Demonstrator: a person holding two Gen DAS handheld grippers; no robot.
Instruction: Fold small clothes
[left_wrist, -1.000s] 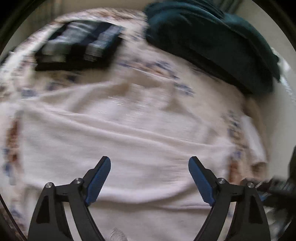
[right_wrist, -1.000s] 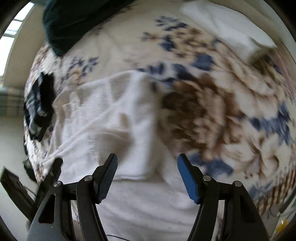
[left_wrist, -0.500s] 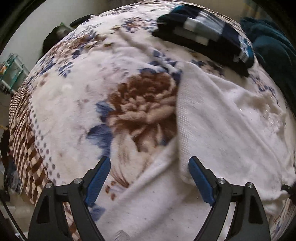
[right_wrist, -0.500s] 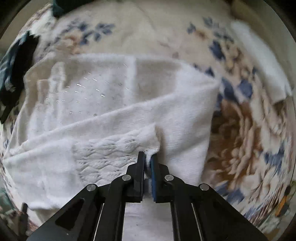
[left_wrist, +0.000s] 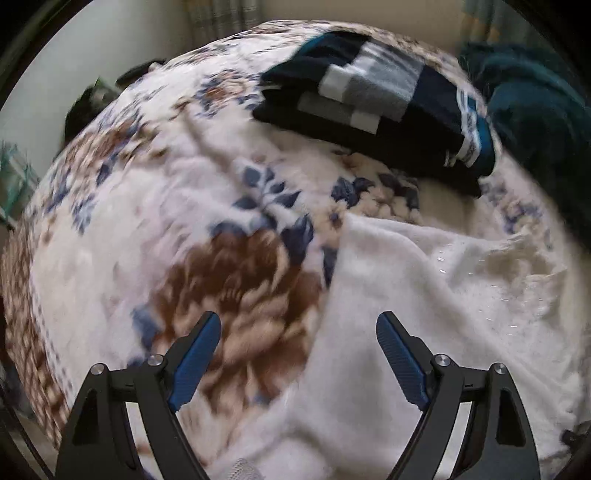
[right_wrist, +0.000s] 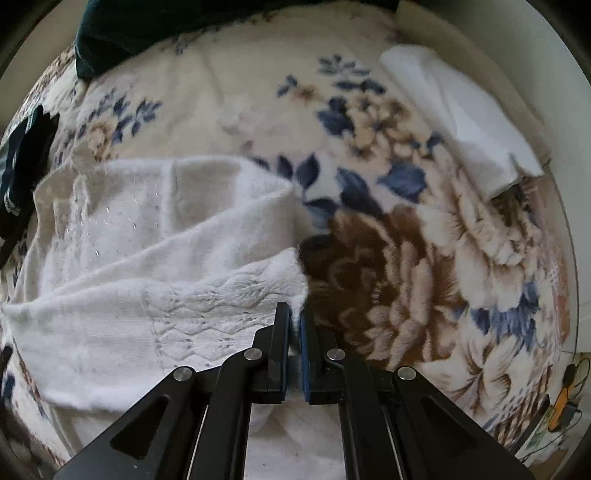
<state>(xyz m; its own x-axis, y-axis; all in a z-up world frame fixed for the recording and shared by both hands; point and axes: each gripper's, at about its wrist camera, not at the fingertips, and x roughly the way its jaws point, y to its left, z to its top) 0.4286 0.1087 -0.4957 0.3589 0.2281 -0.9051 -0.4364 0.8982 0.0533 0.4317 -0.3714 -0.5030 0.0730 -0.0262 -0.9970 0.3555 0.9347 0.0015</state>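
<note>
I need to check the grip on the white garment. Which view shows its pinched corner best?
The right wrist view: the right tongs are shut on the white garment at its patterned corner, sharp and central. The left wrist view shows only the blurred garment body beyond the open left tongs, no grip.

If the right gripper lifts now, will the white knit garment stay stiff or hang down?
Probably hang: the garment already lies in soft folds. It looks light, as the right gripper pinches only a corner. Its fluffy knit seems unlikely to slip.

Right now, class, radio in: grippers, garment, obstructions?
Left gripper open, hovering. Right gripper shut on white sweater corner. Nothing obstructing; folded dark clothes lie apart.
</note>
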